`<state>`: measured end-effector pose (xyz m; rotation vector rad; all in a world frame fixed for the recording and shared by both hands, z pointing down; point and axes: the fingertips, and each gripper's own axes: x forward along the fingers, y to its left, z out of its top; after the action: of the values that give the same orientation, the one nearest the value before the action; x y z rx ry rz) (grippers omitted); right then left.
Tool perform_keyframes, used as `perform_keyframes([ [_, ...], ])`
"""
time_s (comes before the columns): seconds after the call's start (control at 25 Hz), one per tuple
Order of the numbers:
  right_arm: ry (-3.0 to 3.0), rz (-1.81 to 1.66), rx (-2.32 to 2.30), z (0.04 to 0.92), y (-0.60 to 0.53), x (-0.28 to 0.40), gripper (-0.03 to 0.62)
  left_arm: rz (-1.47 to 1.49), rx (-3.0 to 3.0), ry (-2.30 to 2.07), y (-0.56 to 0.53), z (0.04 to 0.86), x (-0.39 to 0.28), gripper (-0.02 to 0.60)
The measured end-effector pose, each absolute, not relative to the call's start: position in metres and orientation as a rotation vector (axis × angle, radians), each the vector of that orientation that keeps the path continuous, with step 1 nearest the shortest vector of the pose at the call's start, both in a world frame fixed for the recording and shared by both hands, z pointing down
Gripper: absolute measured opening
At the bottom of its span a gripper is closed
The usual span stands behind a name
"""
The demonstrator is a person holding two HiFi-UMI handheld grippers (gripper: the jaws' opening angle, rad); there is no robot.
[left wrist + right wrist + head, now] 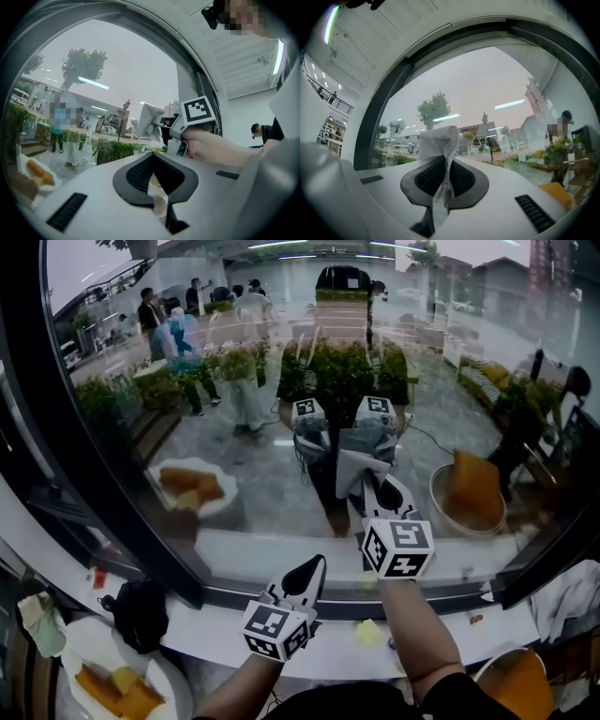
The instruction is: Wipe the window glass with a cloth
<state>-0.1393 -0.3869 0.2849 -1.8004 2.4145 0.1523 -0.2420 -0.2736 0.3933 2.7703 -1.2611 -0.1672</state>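
The window glass (pixel 281 352) fills the head view, full of reflections. My right gripper (pixel 373 486) is raised to the pane and shut on a grey mesh cloth (pixel 361 451) that lies against the glass. In the right gripper view the cloth (pixel 440 143) stands up from between the closed jaws of that gripper (pixel 442 185). My left gripper (pixel 309 570) sits lower, just above the sill and short of the glass, shut with nothing in it. The left gripper view shows its own jaws (pixel 154 187) together, and the right gripper (pixel 174 129) with the cloth (pixel 150 119) beyond.
A black window frame (pixel 84 474) runs down the left and along the bottom. Under it is a white sill (pixel 319 657) with a small yellow item (pixel 368 632). A plate of yellow food (pixel 89 652) and a black object (pixel 141 610) lie lower left; an orange bowl (pixel 516 681) lower right.
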Motion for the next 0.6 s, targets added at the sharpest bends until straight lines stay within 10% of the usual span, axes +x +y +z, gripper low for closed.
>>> perform_keyframes([
  [0.6,2.376,0.148,-1.875,0.29,-0.375,-0.047,0.041,-0.176,2.796,-1.186,-0.268,0.392,-0.162,0.008],
])
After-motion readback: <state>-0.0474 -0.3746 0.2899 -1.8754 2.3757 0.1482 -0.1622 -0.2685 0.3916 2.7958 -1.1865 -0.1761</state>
